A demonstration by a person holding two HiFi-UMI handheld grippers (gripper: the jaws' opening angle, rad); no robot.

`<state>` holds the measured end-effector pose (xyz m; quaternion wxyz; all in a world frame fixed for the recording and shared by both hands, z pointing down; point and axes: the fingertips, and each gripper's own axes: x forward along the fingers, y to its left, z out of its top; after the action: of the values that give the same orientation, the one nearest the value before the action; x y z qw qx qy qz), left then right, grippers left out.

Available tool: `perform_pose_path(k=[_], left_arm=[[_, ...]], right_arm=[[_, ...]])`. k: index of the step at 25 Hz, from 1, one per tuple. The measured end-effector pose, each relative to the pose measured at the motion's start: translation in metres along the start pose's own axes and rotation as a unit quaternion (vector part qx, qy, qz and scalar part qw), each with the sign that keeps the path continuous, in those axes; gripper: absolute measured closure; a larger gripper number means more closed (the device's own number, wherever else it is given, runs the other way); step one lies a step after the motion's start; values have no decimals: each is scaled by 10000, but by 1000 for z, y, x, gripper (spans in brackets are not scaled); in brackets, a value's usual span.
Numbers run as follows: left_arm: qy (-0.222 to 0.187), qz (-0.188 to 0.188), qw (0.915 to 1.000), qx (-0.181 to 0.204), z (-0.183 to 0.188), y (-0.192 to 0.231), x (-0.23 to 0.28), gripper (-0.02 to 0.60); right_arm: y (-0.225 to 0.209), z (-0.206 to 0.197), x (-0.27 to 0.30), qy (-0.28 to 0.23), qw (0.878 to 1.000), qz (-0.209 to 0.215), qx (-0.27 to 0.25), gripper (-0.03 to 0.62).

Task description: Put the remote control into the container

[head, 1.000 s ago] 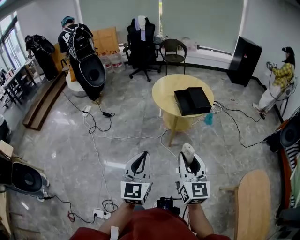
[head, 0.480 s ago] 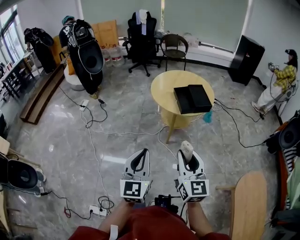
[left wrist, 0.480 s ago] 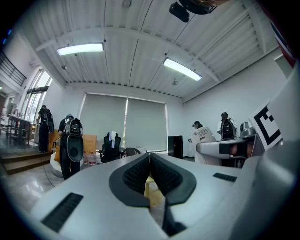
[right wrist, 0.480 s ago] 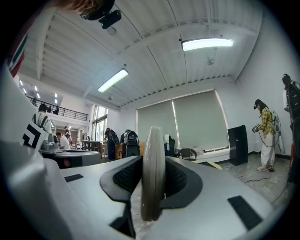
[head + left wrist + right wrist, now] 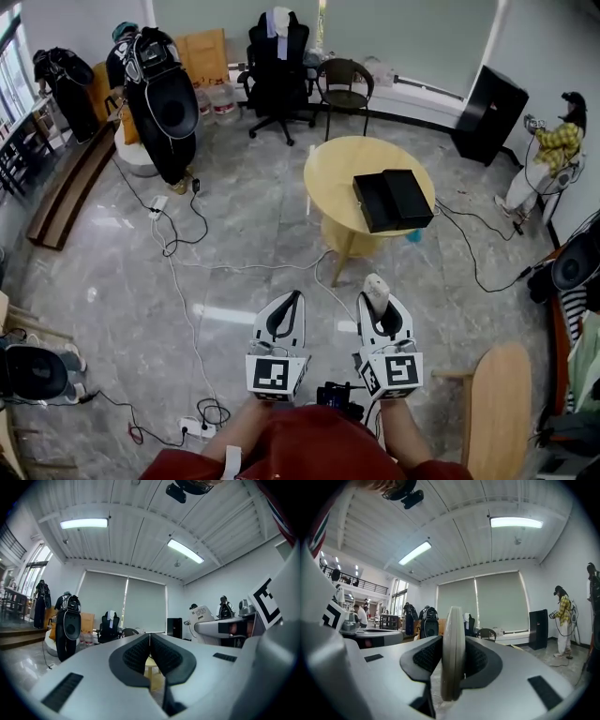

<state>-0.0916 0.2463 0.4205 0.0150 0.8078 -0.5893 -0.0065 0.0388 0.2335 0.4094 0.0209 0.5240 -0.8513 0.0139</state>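
the right gripper (image 5: 382, 314) is clenched on the remote (image 5: 453, 653), which stands edge-on between its jaws, its tip poking out the far end. the left gripper (image 5: 284, 317), just left, is clenched on nothing. the container (image 5: 394, 199) sits far off on the table (image 5: 328, 178).

The left gripper (image 5: 294, 298) and right gripper (image 5: 379, 306) now sit slightly higher in the head view, bringing the pale grey remote control (image 5: 375, 288) nearer the round yellow wooden table (image 5: 333, 178). The open black box (image 5: 394, 199) appears shifted slightly rightward.
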Motion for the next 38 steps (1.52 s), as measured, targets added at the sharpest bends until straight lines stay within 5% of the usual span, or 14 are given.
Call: perform_pose_path(k=[5,19,29,38], left_arm=[[-340,-48,9992,-215,11,43,27,563],[-458,-70,9984,-335,20,148,74,563],[-184,-233,9992,-278,6,174,95,563],[-10,-505,9987,-118,-6,145,158,563]], right_arm=[[10,6,45,42,9999,-133,-49,461],[47,19,146,47,9996,-229,-185,461],[42,16,172,-16,9985,-538,-120,461],[-19,2,200,-38,9974,-717,-52,461]])
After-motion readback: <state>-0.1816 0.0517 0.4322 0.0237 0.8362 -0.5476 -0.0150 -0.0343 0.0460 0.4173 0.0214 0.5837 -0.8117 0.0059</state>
